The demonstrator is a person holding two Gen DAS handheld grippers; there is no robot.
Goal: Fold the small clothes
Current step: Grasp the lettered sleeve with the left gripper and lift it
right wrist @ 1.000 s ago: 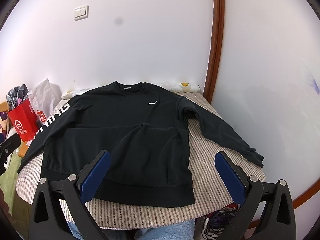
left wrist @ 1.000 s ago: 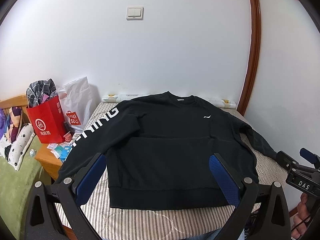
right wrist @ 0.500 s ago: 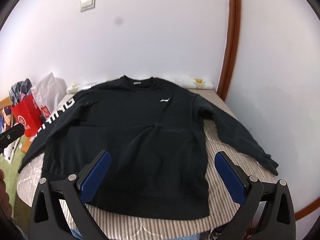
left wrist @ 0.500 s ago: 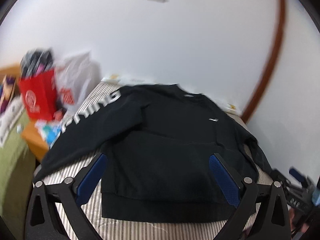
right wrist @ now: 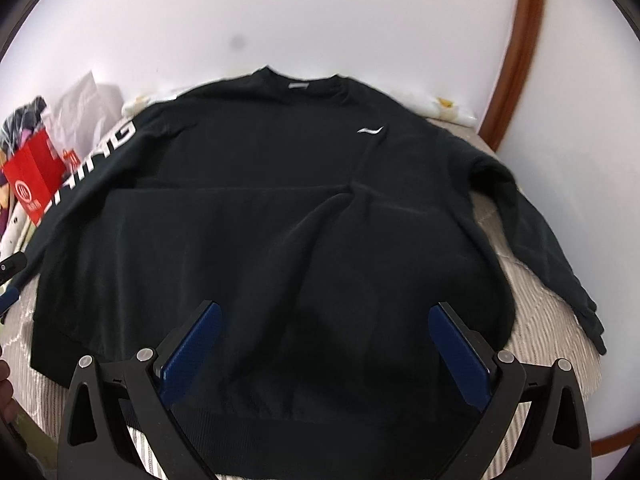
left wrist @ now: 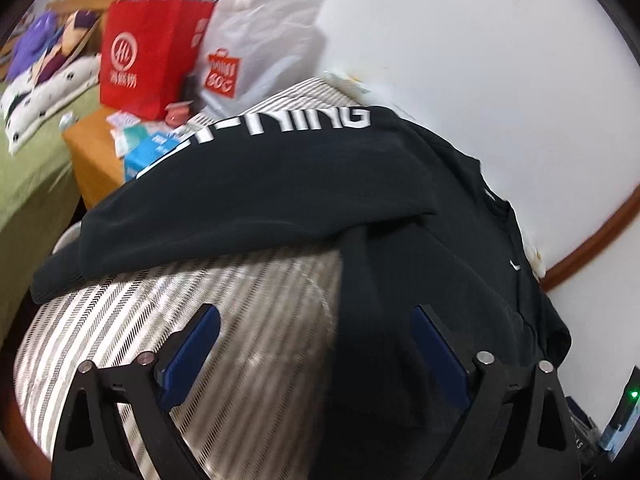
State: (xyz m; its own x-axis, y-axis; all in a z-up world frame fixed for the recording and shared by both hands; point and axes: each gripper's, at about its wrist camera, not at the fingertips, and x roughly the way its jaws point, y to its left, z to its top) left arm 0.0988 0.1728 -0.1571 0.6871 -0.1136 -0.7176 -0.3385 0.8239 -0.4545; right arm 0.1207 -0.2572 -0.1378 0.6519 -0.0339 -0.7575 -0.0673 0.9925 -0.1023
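A black sweatshirt (right wrist: 272, 216) lies flat, front up, on a striped table cover (right wrist: 536, 328), both sleeves spread out. Its left sleeve (left wrist: 248, 184) carries white lettering. My left gripper (left wrist: 316, 344) is open and empty, low over the shirt's left side edge near the armpit, one finger over bare cover and one over cloth. My right gripper (right wrist: 324, 340) is open and empty above the shirt's lower body near the hem. The tip of the left gripper shows at the left edge of the right wrist view (right wrist: 10, 280).
A red paper bag (left wrist: 152, 56) and a white plastic bag (left wrist: 260, 56) stand on a wooden side table (left wrist: 92, 160) left of the shirt, with small boxes. A green bed (left wrist: 28, 152) lies further left. White walls and a brown door frame (right wrist: 520, 48) stand behind.
My left gripper has swung left and down close to the shirt's lettered sleeve and side edge. My right gripper has moved forward and lower over the shirt's body. Both stay open.
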